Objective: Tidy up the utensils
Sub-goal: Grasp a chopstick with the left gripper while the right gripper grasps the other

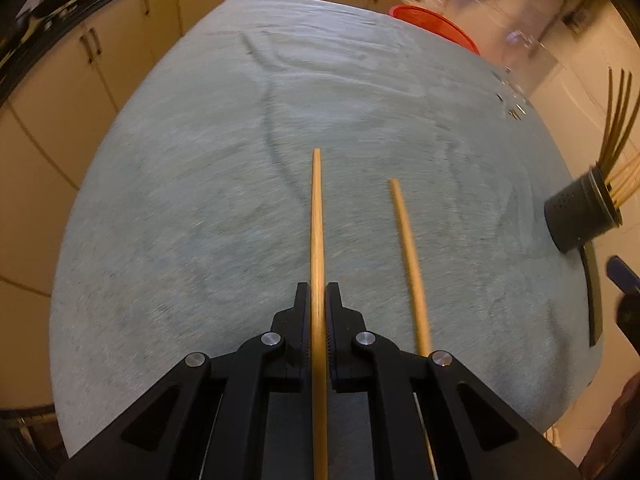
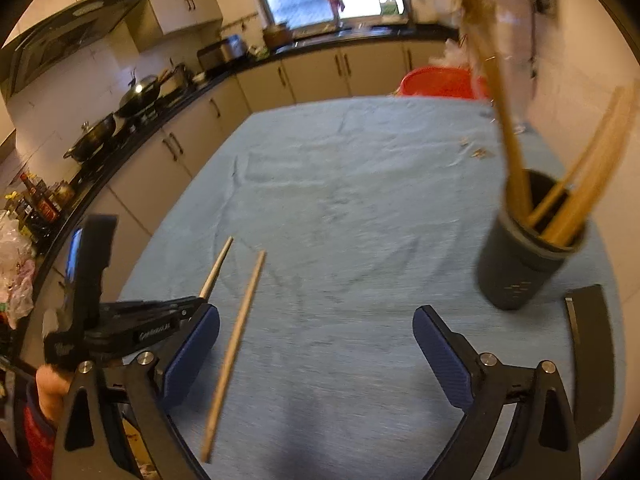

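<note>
Pinching one chopstick [image 1: 318, 216] lengthwise, the left gripper [image 1: 319, 300] has the holder [image 1: 580, 216] far right (right gripper [image 2: 316, 344] spread, nearer).

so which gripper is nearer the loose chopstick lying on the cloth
Left. The left gripper, shut on another chopstick, sits right beside the loose chopstick; the right gripper, open, hangs slightly farther off.

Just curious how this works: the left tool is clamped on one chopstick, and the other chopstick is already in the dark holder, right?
Not quite. The left tool does clamp one chopstick, but the other chopstick lies on the blue cloth beside it, not in the dark holder. The left wrist view shows this.
</note>
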Available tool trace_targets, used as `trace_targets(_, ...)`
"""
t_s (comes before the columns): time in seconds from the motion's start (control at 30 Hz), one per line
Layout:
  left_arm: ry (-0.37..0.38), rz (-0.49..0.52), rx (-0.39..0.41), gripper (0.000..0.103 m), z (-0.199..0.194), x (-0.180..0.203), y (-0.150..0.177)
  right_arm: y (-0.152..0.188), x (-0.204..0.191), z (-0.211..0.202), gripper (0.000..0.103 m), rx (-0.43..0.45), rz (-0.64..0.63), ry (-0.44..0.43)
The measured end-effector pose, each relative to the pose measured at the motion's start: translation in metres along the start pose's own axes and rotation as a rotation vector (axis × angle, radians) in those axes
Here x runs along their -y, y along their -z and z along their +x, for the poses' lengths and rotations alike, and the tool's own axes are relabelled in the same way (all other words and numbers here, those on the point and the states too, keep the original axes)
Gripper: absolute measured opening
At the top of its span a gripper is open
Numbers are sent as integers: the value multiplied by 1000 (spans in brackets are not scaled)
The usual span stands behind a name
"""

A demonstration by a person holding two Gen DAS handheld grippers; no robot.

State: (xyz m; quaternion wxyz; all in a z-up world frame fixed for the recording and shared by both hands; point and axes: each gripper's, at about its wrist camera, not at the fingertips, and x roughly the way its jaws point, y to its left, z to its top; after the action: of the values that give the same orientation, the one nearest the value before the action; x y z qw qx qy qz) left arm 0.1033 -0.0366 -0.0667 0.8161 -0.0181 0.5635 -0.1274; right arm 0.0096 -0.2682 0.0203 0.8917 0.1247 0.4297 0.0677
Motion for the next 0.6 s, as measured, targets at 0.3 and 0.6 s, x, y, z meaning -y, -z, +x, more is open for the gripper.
trace_targets(0.3,20,-86,15,7,-17,-38,11,-15,-31,84,66,-254,50,-70)
trace_targets(0.6,56,-91,14,7,-19,-49,7,-16,-56,131,39,-362,5,-25)
